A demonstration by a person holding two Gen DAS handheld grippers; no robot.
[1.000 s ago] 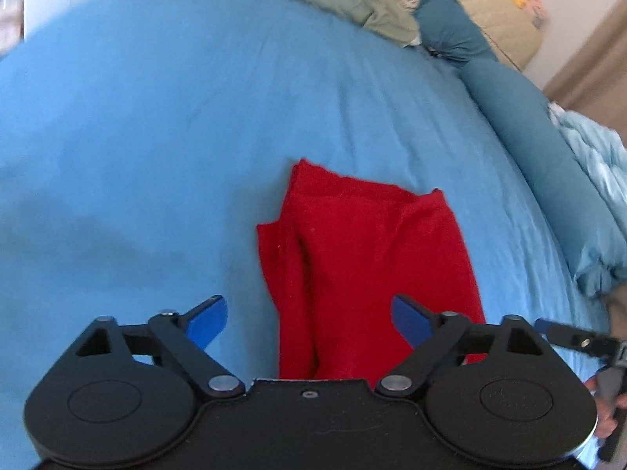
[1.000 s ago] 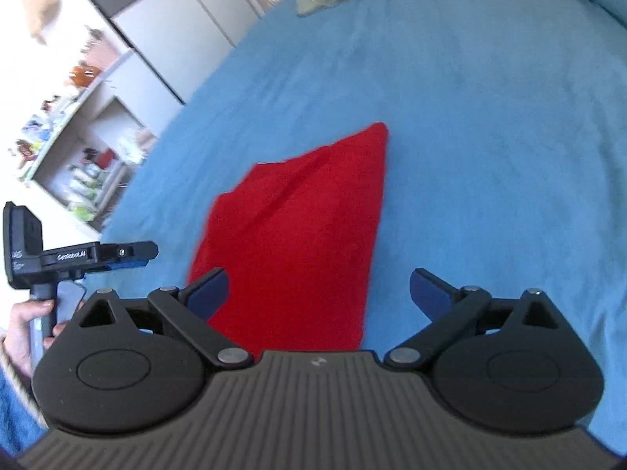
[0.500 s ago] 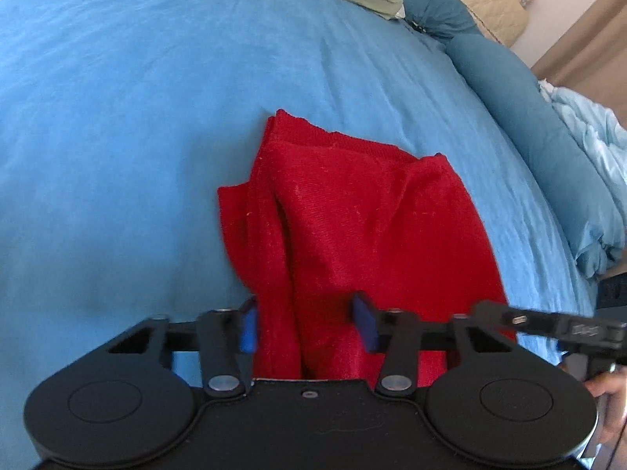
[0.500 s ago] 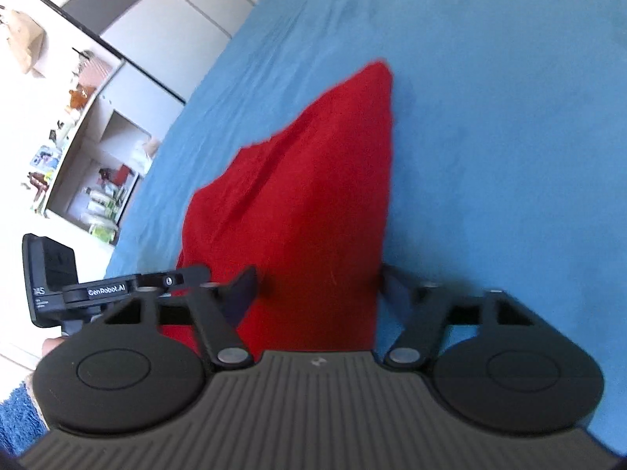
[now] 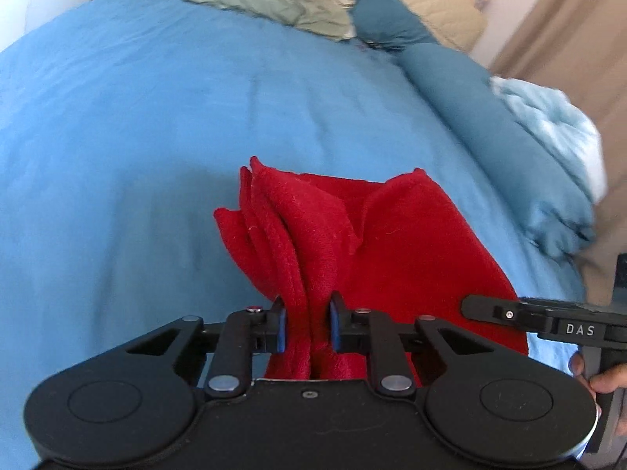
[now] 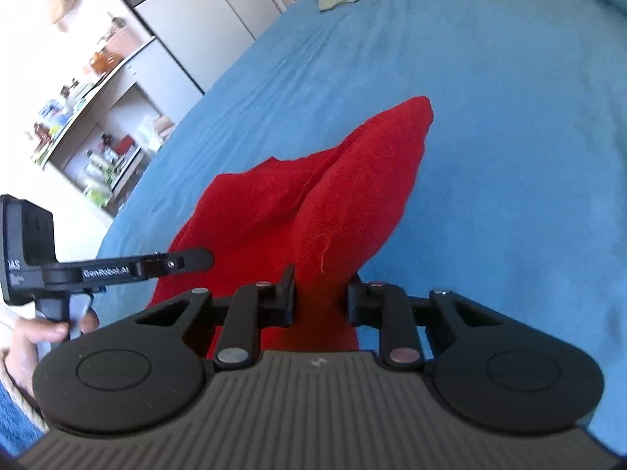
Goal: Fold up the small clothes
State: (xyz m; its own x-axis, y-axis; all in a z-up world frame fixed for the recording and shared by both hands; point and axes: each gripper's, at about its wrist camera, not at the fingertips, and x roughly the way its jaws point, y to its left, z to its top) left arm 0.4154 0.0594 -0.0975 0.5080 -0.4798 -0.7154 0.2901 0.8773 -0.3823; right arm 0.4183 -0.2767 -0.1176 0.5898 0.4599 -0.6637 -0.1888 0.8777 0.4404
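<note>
- Bedspread, plain blue cloth (image 5: 164,125), carries the one task item: a small red fleecy garment (image 5: 411,243), lying near the bed's near edge, already doubled into several layers.
- Left gripper (image 5: 305,327): jaws have just been closing and now pinch the bunched near-left corner of the garment, several layers stacked edge-up between the blue pads. Layers fan apart beyond the pads.
- Right gripper (image 6: 321,297): jaws have just been closing too; they clamp the near-right corner, fabric filling the gap. Far tip of the garment rests on the bedspread.
- Judgement: both near corners are held, presumably ready to be carried toward the far edge for the next fold.
- Risk, left side: the pinch may not catch every layer; a loose inner layer could slide out on lifting and spoil the fold.
- Risk, middle: a crease runs up the centre; uneven pull from the two hands would set it as a wrinkle.
- Risk, right side: the fleece may drag on the bedspread and skew the far edge.
</note>
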